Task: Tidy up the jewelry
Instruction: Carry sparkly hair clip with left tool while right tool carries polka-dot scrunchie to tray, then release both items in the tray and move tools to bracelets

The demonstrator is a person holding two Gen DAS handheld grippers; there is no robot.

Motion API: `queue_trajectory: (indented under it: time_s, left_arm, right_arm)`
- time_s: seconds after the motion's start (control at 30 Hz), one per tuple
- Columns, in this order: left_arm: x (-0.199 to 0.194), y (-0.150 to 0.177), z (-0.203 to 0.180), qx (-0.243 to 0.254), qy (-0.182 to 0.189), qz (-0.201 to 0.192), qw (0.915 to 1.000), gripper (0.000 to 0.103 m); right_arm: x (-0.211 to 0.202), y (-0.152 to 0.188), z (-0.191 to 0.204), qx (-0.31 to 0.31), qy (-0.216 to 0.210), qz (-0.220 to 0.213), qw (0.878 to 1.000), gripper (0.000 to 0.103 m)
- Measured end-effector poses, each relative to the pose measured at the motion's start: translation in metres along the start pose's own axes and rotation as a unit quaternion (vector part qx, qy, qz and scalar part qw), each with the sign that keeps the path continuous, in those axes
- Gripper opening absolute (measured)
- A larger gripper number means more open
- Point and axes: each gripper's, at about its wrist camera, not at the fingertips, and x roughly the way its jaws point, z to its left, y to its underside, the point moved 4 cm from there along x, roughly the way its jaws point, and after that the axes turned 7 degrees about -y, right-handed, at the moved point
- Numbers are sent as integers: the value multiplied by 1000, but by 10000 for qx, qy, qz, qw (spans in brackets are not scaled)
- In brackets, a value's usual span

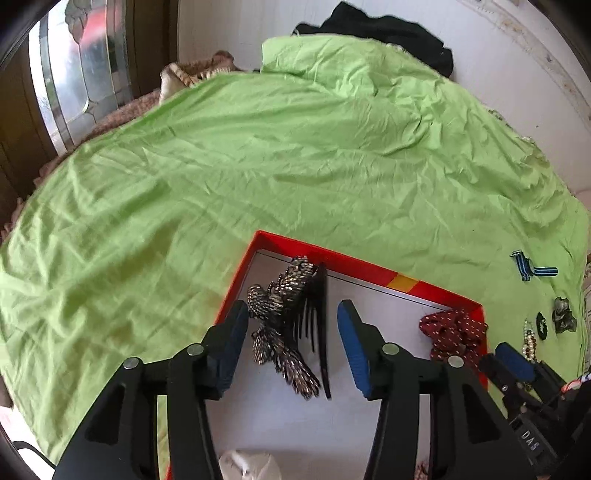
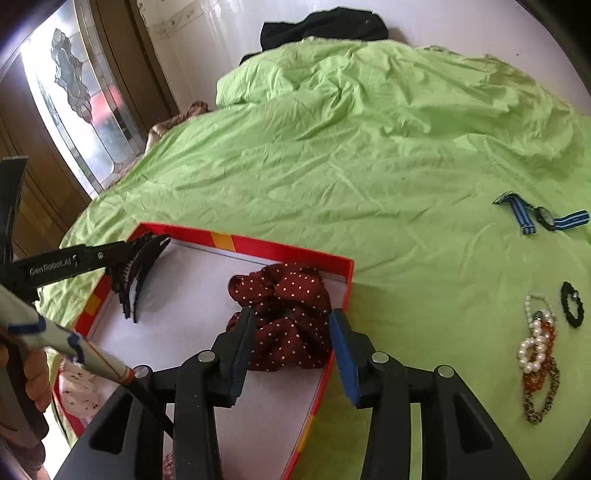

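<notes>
A red box (image 1: 354,264) with a white floor lies on the green sheet; it also shows in the right wrist view (image 2: 280,251). My left gripper (image 1: 291,325) is open over the box, its jaws either side of a black beaded hair comb (image 1: 291,314), which lies in the box's far left corner (image 2: 142,266). My right gripper (image 2: 291,332) is open above a maroon polka-dot scrunchie (image 2: 284,306) in the box's right corner (image 1: 454,332). Pearl and bead bracelets (image 2: 537,350), a black hair tie (image 2: 572,304) and a blue striped watch (image 2: 543,216) lie on the sheet to the right.
The green sheet (image 1: 258,166) covers a bed. A white patterned cloth (image 2: 79,391) lies at the box's near left end. Black clothing (image 2: 321,26) lies at the far edge by the wall. A glass door (image 2: 74,92) stands at the left.
</notes>
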Motion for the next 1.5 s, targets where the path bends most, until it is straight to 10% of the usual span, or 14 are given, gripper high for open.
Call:
queue_trajectory:
  time_s: [0.6, 1.07, 1.5]
  left_arm:
    - [-167, 104, -83, 847, -30, -1354, 9872, 69]
    - [-198, 181, -179, 1478, 526, -956, 9830, 69]
    - [-168, 193, -262, 2098, 890, -646, 9715, 69]
  right_arm:
    - [-157, 99, -84, 795, 563, -472, 9941, 55]
    - [-269, 189, -182, 1697, 1193, -919, 9739, 58]
    - [-269, 209, -233, 2142, 1167, -955, 9651, 58]
